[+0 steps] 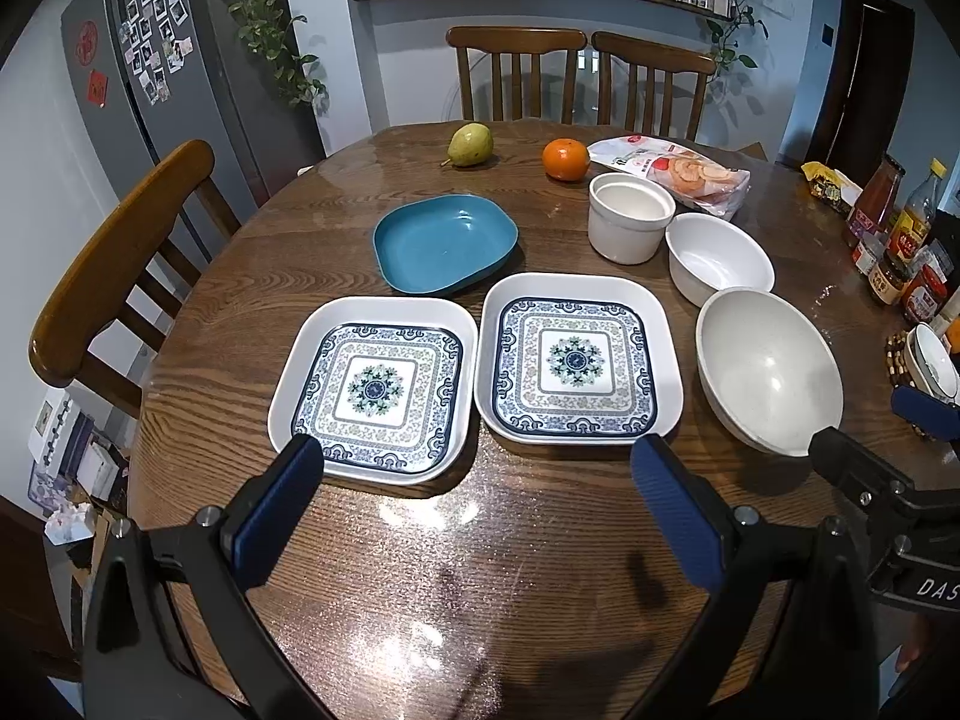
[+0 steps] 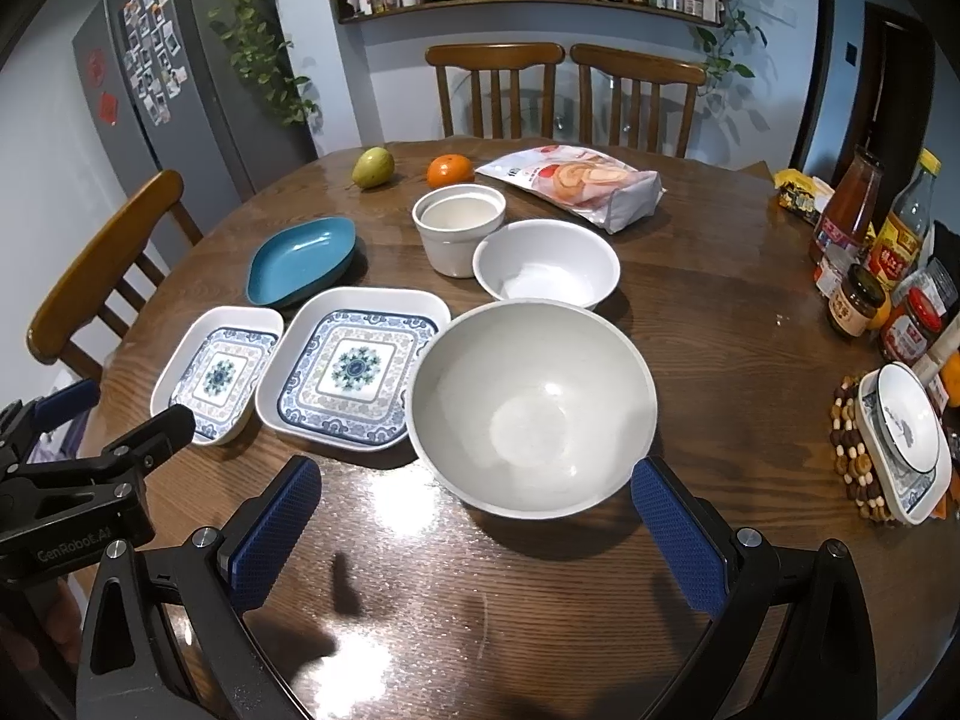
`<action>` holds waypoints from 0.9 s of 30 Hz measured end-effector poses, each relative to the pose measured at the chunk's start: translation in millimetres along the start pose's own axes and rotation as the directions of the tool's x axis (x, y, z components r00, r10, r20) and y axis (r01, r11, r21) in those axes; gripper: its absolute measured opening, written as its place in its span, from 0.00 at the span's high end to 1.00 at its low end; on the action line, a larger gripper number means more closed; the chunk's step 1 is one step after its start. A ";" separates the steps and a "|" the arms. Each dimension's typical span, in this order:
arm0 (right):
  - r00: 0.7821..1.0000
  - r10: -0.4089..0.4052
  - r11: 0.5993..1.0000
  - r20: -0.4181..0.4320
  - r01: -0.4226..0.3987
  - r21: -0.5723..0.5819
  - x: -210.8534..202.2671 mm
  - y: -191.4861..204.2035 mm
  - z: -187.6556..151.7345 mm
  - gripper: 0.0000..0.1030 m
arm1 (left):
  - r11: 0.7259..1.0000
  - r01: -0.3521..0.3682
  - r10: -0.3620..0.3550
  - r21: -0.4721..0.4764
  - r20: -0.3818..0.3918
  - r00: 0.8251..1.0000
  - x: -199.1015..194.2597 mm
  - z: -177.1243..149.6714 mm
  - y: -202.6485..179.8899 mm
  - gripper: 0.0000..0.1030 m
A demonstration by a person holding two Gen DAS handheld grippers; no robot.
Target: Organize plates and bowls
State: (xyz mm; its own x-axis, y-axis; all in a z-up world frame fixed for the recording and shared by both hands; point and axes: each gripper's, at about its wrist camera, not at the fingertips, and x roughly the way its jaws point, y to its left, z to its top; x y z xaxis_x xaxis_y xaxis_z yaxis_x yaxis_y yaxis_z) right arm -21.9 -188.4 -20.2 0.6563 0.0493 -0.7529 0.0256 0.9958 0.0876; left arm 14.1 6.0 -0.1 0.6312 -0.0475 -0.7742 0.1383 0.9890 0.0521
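Two square white plates with blue patterns lie side by side on the round wooden table, the left one (image 1: 375, 387) (image 2: 219, 375) and the right one (image 1: 576, 360) (image 2: 357, 369). A blue dish (image 1: 444, 243) (image 2: 300, 261) lies behind them. A large grey-white bowl (image 1: 771, 369) (image 2: 531, 408), a smaller white bowl (image 1: 720, 258) (image 2: 546, 264) and a white ramekin (image 1: 630, 216) (image 2: 459, 228) stand to the right. My left gripper (image 1: 480, 480) is open and empty, just in front of the two plates. My right gripper (image 2: 477, 501) is open and empty, its fingers either side of the large bowl's near rim.
A pear (image 1: 471, 144), an orange (image 1: 565, 159) and a snack bag (image 1: 678, 171) lie at the table's far side. Sauce bottles and jars (image 2: 870, 264) crowd the right edge, with a small bowl on a plate on a beaded mat (image 2: 900, 438). Chairs (image 1: 108, 276) surround the table.
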 end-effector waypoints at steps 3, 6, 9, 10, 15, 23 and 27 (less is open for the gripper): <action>1.000 0.009 1.000 0.004 -0.009 -0.006 0.2 5.7 -0.4 0.00 | 1.000 0.014 -0.014 -0.016 -0.005 1.000 1.8 -0.2 6.8 0.01; 0.999 0.041 0.999 0.012 -0.041 -0.023 -0.8 14.2 0.5 0.00 | 0.998 0.033 -0.034 -0.060 -0.017 0.999 7.5 -0.6 23.0 0.01; 0.997 0.076 0.995 0.013 -0.076 -0.061 -1.6 31.4 1.5 0.00 | 0.994 0.014 -0.017 -0.111 -0.034 0.999 15.7 -3.3 46.3 0.01; 0.996 0.087 0.994 0.013 -0.086 -0.074 -1.6 36.2 1.8 0.00 | 0.992 0.002 -0.007 -0.129 -0.040 0.999 18.7 -4.3 54.2 0.01; 0.991 0.137 0.982 0.005 -0.135 -0.136 0.7 60.8 2.8 0.00 | 0.968 -0.080 0.062 -0.238 -0.083 0.995 38.1 -13.7 103.0 0.02; 0.976 0.214 0.945 -0.044 -0.219 -0.242 25.2 122.0 21.7 0.00 | 0.948 -0.087 0.041 -0.307 -0.151 0.988 70.4 -21.8 137.3 0.13; 0.969 0.233 0.930 -0.078 -0.245 -0.273 51.5 145.8 38.6 0.00 | 0.947 -0.054 0.007 -0.316 -0.149 0.989 79.4 -20.4 140.1 0.26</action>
State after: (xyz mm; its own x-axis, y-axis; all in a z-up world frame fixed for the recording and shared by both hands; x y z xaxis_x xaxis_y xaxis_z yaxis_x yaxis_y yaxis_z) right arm 44.8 -43.6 -21.0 0.5836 0.2857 -0.7601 -0.3431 0.9352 0.0881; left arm 68.0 143.7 -67.2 0.5118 -0.0192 -0.8589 -0.1445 0.9836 -0.1081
